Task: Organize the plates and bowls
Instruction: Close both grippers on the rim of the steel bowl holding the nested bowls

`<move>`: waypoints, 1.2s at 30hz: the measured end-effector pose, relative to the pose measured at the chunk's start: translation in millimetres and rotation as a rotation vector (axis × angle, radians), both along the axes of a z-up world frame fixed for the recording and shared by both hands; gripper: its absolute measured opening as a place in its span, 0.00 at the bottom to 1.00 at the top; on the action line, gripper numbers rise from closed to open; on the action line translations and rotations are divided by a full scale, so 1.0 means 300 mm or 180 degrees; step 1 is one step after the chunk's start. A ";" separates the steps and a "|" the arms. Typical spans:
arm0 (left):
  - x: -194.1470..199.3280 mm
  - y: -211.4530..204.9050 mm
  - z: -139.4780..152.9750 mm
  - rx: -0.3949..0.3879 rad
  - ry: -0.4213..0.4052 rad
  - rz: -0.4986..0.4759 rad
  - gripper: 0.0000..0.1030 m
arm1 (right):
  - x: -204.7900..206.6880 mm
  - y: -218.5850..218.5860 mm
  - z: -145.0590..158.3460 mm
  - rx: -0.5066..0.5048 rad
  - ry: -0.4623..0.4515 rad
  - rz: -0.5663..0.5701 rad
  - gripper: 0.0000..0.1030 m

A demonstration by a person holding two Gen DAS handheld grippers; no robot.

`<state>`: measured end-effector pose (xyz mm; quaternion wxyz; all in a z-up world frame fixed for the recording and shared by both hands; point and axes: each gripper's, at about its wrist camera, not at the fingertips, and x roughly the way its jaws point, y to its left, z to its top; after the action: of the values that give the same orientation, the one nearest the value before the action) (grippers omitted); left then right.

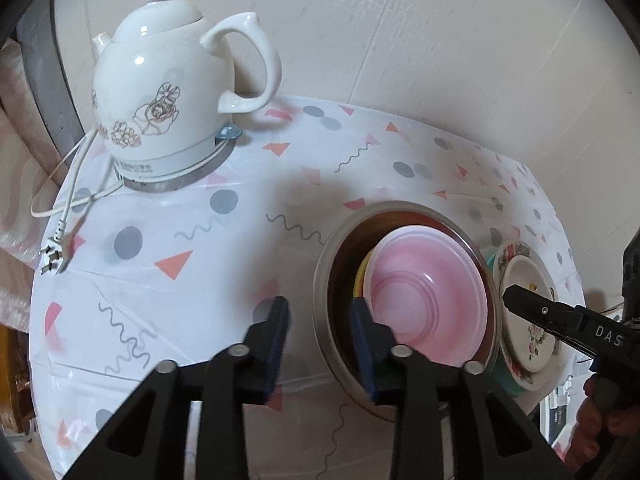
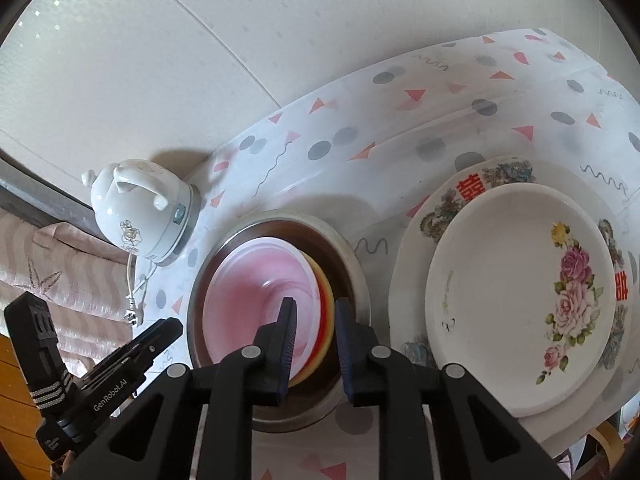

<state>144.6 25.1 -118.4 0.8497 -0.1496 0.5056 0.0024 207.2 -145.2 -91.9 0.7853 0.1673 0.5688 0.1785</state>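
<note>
A steel bowl (image 1: 326,276) (image 2: 360,264) stands on the table with a yellow bowl (image 1: 359,280) (image 2: 327,312) and a pink bowl (image 1: 424,292) (image 2: 248,292) nested inside it. My left gripper (image 1: 320,340) is open, its jaws astride the steel bowl's near rim. My right gripper (image 2: 316,344) is open, its jaws either side of the stacked bowls' right edge. It also shows in the left wrist view (image 1: 520,300). To the right, a small rose plate (image 2: 516,296) (image 1: 528,316) lies on a larger patterned plate (image 2: 436,216) (image 1: 516,248).
A white ceramic kettle (image 1: 160,96) (image 2: 136,212) with cord and plug (image 1: 52,256) stands at the table's back left. The patterned tablecloth (image 1: 180,240) (image 2: 440,92) covers the table, a wall behind it. A striped curtain (image 2: 60,272) hangs to the left.
</note>
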 end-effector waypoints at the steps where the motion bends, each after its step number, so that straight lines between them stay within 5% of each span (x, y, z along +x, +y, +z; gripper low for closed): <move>1: -0.007 0.000 0.001 -0.0001 -0.0006 0.0000 0.40 | -0.006 -0.002 0.003 -0.0008 -0.0015 0.0004 0.19; 24: -0.084 -0.072 -0.010 0.0018 0.0000 -0.0326 0.50 | -0.164 -0.084 -0.031 -0.0177 -0.0073 -0.0087 0.19; 36: -0.017 -0.011 -0.073 0.0064 0.0145 -0.0136 0.51 | -0.157 -0.063 -0.079 -0.0062 0.0070 -0.0107 0.20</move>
<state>139.5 21.9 -140.2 0.8393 -0.1302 0.5278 -0.0072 160.1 -164.1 -115.5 0.7835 0.1711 0.5762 0.1579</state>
